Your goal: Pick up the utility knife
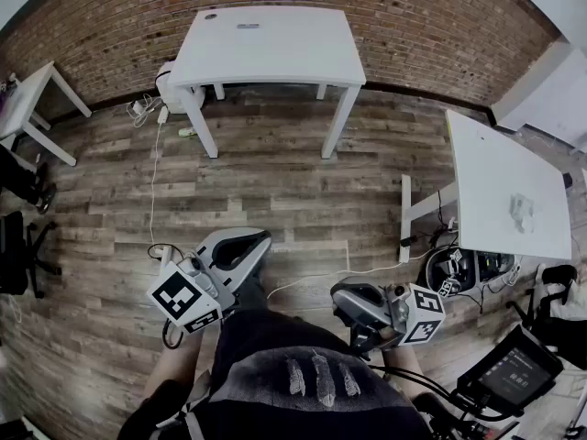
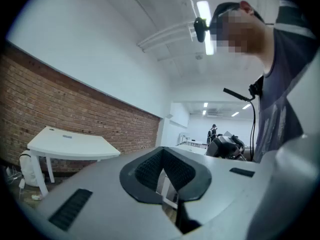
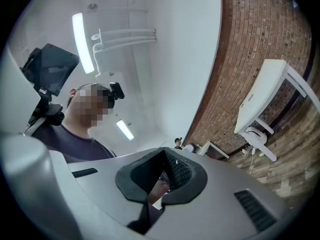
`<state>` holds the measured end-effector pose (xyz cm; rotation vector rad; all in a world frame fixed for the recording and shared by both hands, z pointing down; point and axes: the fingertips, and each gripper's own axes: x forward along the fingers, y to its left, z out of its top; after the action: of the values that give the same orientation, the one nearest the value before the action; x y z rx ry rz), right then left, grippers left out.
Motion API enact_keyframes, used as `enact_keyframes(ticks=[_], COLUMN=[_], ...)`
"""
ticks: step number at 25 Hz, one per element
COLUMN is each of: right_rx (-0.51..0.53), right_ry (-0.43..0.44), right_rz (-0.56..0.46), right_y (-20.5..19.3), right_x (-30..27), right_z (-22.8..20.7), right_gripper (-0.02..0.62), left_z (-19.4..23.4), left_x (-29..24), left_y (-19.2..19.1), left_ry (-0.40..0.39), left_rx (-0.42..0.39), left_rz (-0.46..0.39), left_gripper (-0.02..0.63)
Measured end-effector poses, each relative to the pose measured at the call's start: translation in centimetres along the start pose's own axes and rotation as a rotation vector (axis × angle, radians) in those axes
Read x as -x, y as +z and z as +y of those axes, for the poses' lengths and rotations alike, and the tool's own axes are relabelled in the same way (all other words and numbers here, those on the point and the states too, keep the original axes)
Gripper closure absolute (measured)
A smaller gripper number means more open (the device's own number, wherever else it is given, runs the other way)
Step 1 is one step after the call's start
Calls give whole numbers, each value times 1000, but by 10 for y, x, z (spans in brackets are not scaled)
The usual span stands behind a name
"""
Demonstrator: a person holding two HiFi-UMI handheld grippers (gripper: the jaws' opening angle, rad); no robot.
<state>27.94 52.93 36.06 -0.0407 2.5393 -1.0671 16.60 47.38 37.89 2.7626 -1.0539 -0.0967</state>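
Near your waist, over the wood-plank floor (image 1: pixel 275 186), your left grey gripper (image 1: pixel 240 247) and right grey gripper (image 1: pixel 353 302) both have their jaws pressed together on nothing. A small grey oblong (image 1: pixel 248 26), possibly the utility knife, lies on the far white rectangular table (image 1: pixel 293 58).

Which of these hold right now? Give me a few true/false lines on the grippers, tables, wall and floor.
1. The left gripper and right gripper are both shut. True.
2. The right gripper holds a knife. False: nothing is between its jaws.
3. The far table stands against a brick wall. True.
4. The floor is carpeted. False: it is wood planks.
5. The right table is bare. False: a small pale object lies on it.
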Motion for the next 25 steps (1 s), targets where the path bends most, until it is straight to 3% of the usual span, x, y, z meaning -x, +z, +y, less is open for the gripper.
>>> enact_keyframes(ticks=[8, 13, 17, 21, 25], right_rx=[-29, -61, -101, -166, -114], right_ry=[-26, 23, 189, 356, 466], right_rz=[18, 103, 269, 558, 747], right_y=[34, 36, 19, -14, -30], right_x=[-121, -167, -199, -226, -249], right_z=[-84, -106, -96, -83, -78], right_gripper=[597, 595, 596, 597, 595], left_z=[145, 189, 192, 181, 168], left_x=[9, 14, 19, 13, 13], left_y=[33, 53, 57, 71, 83], left_ry=[-4, -16, -71, -180, -278], left_rx=[8, 9, 64, 142, 129], left_rz=[-25, -76, -107, -137, -152], left_gripper=[611, 611, 611, 611, 611])
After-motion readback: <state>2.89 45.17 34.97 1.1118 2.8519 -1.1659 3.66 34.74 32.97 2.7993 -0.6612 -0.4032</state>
